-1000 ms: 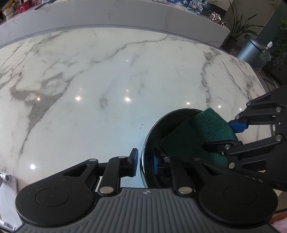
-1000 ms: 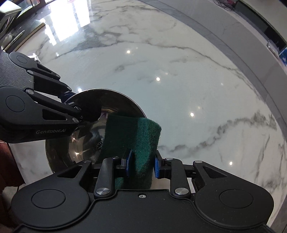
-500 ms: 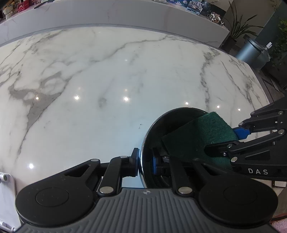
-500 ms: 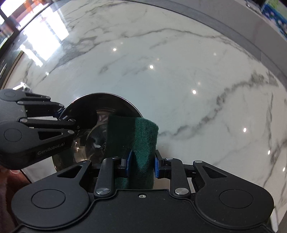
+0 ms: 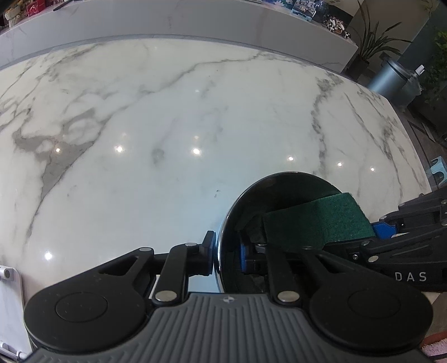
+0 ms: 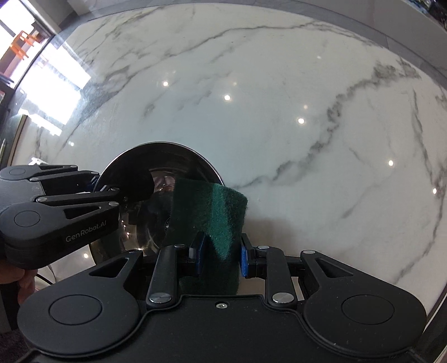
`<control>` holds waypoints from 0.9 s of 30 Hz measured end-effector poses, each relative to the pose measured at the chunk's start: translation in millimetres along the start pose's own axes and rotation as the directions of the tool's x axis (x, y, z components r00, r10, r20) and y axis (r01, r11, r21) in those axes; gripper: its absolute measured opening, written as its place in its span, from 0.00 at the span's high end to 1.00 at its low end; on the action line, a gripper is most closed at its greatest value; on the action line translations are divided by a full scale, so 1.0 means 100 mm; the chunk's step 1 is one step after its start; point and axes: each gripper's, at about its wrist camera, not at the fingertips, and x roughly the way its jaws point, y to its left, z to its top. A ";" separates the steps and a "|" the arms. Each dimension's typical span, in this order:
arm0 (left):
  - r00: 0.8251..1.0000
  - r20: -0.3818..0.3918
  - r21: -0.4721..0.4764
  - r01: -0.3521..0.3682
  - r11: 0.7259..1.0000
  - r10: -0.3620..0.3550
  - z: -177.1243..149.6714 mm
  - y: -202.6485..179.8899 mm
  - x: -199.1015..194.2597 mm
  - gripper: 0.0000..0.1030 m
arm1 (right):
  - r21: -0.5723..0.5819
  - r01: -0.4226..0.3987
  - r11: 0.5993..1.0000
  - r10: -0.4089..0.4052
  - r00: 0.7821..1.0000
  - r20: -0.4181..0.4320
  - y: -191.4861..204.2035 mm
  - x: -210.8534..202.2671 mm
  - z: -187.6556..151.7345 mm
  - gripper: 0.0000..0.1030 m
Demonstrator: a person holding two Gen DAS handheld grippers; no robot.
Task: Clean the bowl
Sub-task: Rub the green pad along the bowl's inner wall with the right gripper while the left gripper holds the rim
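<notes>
A shiny steel bowl (image 5: 279, 192) stands tilted on its edge on the marble counter. My left gripper (image 5: 226, 251) holds its rim, one pad outside and the blue pad inside; its jaws are opening slightly with the rim still between them. My right gripper (image 6: 220, 254) is shut on a folded green scouring pad (image 6: 220, 212), whose free end rests inside the bowl (image 6: 167, 164) near its right rim. In the left wrist view the scouring pad (image 5: 315, 220) lies across the bowl's dark inside, with the right gripper (image 5: 388, 231) coming in from the right. The left gripper (image 6: 109, 185) enters the right wrist view from the left.
The white marble counter (image 5: 167, 125) spreads wide beyond the bowl, with a raised ledge (image 5: 167, 22) at its back. A potted plant (image 5: 371, 44) and a grey bin (image 5: 391, 78) stand past the right edge. A white object (image 5: 11, 307) sits at the near left. A person's hand (image 6: 25, 279) holds the left gripper.
The right gripper has rolled with the scouring pad and swung round the bowl, sinking lower in the left wrist view. The bowl and left gripper stayed in place.
</notes>
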 end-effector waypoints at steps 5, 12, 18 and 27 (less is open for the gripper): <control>0.999 -0.011 -0.020 0.029 0.999 -0.030 -0.01 0.02 0.02 0.85 | -0.058 0.026 0.998 -0.025 1.000 0.014 -0.03 0.00 0.07 0.79; 1.000 0.000 -0.056 0.005 0.998 -0.006 -0.05 0.09 -0.02 0.85 | -0.226 0.036 0.973 -0.024 0.998 0.053 0.08 0.05 0.29 0.79; 1.000 -0.001 -0.102 0.000 0.995 0.000 -0.04 0.27 -0.04 0.85 | -0.350 0.017 0.937 0.004 0.998 0.058 0.27 0.10 0.42 0.79; 1.000 0.017 -0.090 -0.022 0.996 0.023 -0.03 0.23 -0.03 0.85 | -0.213 0.013 0.977 -0.008 1.000 0.025 0.23 0.11 0.45 0.79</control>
